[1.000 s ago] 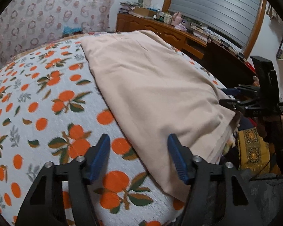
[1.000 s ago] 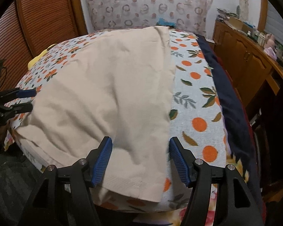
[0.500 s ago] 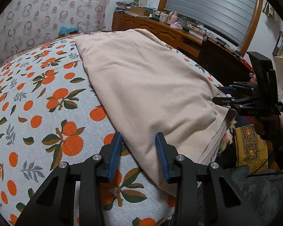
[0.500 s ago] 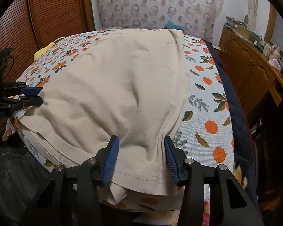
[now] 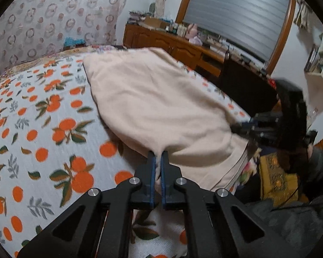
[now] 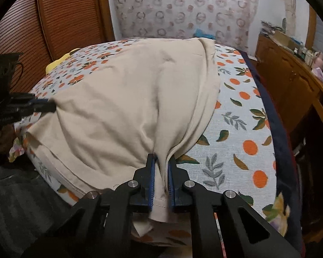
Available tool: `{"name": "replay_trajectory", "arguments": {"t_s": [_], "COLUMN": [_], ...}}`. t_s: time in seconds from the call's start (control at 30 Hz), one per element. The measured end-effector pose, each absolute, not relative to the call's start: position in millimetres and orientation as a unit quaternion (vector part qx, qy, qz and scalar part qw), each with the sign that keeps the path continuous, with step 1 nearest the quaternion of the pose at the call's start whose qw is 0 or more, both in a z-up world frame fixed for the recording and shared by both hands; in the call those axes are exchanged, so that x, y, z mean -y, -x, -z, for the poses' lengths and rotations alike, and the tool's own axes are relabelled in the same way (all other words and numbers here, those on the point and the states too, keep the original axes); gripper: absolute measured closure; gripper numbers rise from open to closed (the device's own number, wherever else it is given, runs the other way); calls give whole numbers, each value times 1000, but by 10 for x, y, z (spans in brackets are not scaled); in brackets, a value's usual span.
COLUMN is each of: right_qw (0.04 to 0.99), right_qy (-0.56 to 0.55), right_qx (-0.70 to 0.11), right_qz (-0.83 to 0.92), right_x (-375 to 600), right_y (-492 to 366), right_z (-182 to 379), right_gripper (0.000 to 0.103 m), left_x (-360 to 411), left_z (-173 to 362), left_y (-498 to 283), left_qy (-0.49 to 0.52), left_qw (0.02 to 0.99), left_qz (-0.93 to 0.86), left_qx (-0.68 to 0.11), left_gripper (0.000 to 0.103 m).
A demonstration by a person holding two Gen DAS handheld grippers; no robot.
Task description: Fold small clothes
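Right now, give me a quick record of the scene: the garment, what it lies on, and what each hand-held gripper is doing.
garment: beige cloth, spread out, near edge bunched
surface: orange-print bedspread
left hand-held gripper: shut on the beige cloth's near left edge
right hand-held gripper: jaws closing, cloth hem pinched between its pads
background: wooden dresser

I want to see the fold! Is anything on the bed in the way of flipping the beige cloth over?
Nothing visible. Both hand-held grippers, left and right, already pinch the beige cloth's near corners. Beyond it lies only the flat orange-print bedspread. The yellow thing sits off to the side.
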State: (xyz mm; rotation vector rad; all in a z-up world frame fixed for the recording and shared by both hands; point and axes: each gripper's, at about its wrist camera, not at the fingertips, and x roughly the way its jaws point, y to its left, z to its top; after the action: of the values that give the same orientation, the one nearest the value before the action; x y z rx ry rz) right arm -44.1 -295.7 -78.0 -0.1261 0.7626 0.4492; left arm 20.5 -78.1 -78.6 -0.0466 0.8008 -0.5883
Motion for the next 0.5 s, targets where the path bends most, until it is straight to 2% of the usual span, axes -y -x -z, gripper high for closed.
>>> {"name": "replay_trajectory", "arguments": {"t_s": [0.1,0.3,0.5], "right_qw": [905,927,941], "right_qy": [36,33,24], "right_qx": [-356,-284,-239], "right_qz": [-231,-240,-238], "right_x": [3038,3132,3134], "right_y": [446,293,-252], "right_z": [689,153,-172], "right_gripper": [95,95,95], "left_x": [743,692,629], "left_z": [655,368,141], "left_y": [-309,-740,-1336], "left_qy": [32,44,44], "left_qw": [885,896,909], "left_qz": [280,274,252], "left_qx": [-371,-346,-329], "left_gripper": [98,98,98]}}
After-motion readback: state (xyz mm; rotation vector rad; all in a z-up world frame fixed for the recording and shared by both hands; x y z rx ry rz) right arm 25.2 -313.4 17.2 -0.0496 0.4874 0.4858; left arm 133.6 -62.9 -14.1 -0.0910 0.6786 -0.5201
